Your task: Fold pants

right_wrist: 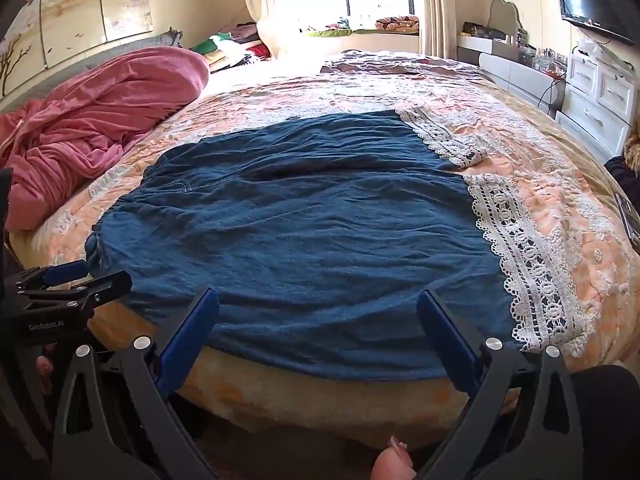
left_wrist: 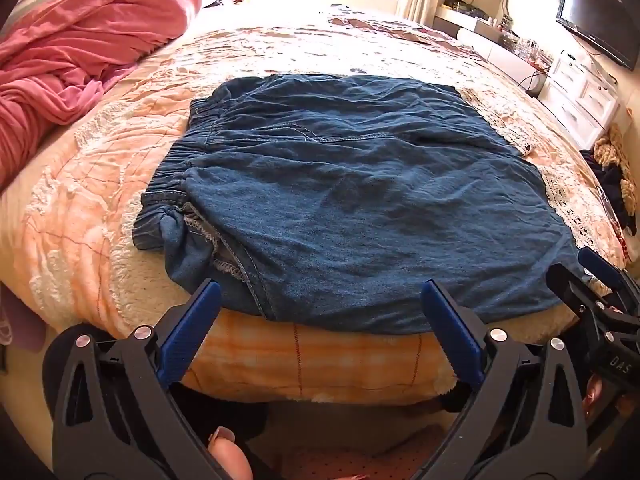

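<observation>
A: Where do the wrinkled dark blue denim pants [left_wrist: 352, 200] with the white lace cuffs lie?

B: Spread flat on the bed's peach quilted cover [left_wrist: 80, 208], elastic waistband to the left, lace hems to the right, near edge along the mattress edge. A crumpled pink blanket [right_wrist: 100, 120] lies beyond, well apart.

A: And the left claw [left_wrist: 320, 300]?

B: Spread wide, empty, blue pads just above the near edge of the pants.

A: The right claw [right_wrist: 318, 308]?

B: Likewise gaping, gripping nothing, over the near edge further right.
</observation>
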`<act>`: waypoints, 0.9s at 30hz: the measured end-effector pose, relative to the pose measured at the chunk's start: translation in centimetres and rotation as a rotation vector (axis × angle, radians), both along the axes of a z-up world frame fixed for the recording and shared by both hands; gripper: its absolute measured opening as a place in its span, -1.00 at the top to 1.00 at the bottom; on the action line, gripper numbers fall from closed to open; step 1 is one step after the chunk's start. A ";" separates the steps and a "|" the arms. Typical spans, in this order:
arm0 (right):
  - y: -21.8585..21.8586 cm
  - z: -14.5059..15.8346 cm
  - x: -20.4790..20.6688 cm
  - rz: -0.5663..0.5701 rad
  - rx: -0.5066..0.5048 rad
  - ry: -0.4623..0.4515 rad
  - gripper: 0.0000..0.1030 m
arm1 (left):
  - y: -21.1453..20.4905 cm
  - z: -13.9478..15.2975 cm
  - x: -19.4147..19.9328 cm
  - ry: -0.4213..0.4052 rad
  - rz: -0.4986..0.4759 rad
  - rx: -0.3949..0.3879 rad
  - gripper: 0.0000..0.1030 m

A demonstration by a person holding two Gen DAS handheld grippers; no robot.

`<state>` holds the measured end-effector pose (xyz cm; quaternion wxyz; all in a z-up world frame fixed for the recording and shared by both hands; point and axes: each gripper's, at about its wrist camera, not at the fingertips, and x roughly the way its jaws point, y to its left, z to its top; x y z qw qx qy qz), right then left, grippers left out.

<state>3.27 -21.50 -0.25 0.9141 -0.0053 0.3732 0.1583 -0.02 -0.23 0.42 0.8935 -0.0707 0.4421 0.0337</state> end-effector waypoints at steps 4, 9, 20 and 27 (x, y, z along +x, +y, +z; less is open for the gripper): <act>0.0 0.1 -0.1 0.003 -0.010 -0.013 -0.92 | -0.1 -0.1 0.0 0.000 0.001 0.005 -0.82; 0.1 0.0 -0.2 0.004 -0.017 -0.013 -0.92 | -0.1 0.0 -0.1 -0.005 0.002 0.007 -0.82; 0.2 0.2 -0.3 0.010 -0.028 -0.023 -0.92 | 0.0 0.3 0.0 -0.009 0.006 0.005 -0.82; 0.2 0.1 -0.3 0.012 -0.030 -0.023 -0.92 | 0.0 0.4 0.0 -0.011 0.007 0.008 -0.82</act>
